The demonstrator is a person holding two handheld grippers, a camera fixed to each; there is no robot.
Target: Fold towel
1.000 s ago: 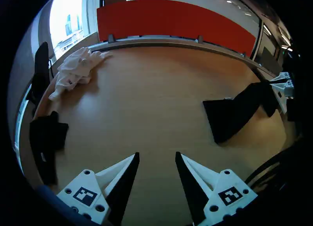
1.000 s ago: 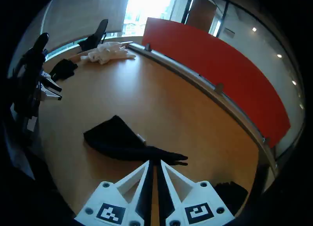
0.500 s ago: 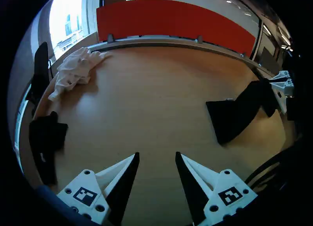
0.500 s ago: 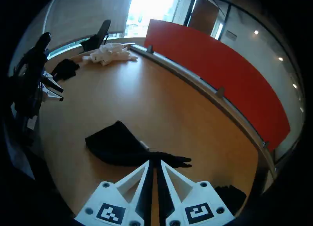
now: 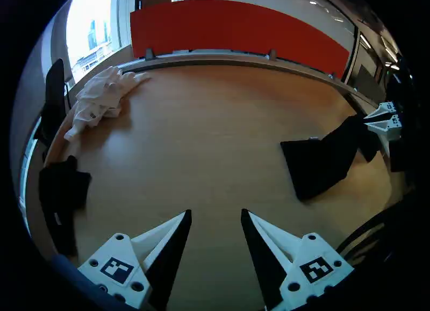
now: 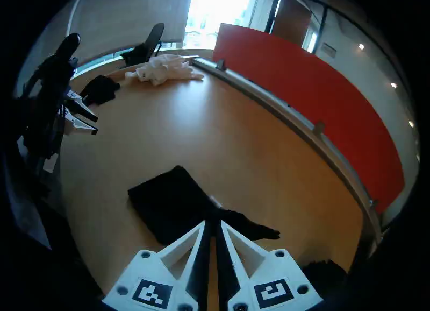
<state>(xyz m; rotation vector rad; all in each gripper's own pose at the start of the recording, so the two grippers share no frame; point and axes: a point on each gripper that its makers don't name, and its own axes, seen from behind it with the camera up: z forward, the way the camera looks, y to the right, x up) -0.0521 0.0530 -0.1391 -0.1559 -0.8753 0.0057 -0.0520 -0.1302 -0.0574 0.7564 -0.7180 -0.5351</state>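
Observation:
A black towel point(image 6: 174, 200) lies on the wooden table point(image 6: 215, 133), partly flat, with one end drawn up toward my right gripper point(image 6: 213, 225), which is shut on it. In the left gripper view the same black towel point(image 5: 320, 160) lies at the right, stretched up to the right gripper point(image 5: 379, 125) at the table's right edge. My left gripper point(image 5: 215, 217) hovers open above bare wood point(image 5: 215, 133), well apart from the towel. In the right gripper view the left gripper point(image 6: 80, 114) shows at the far left, held by a dark-sleeved arm.
A crumpled white cloth point(image 5: 102, 96) lies at the table's far left corner, seen also as a white cloth point(image 6: 164, 69) in the right gripper view. A black cloth point(image 5: 62, 190) sits at the left edge. A red partition point(image 5: 236, 34) runs along the far side. A dark chair point(image 6: 145, 47) stands beyond.
My right gripper has pulled the towel's end back and up a little, so the flat part spreads wider. The left gripper has stayed nearly still.

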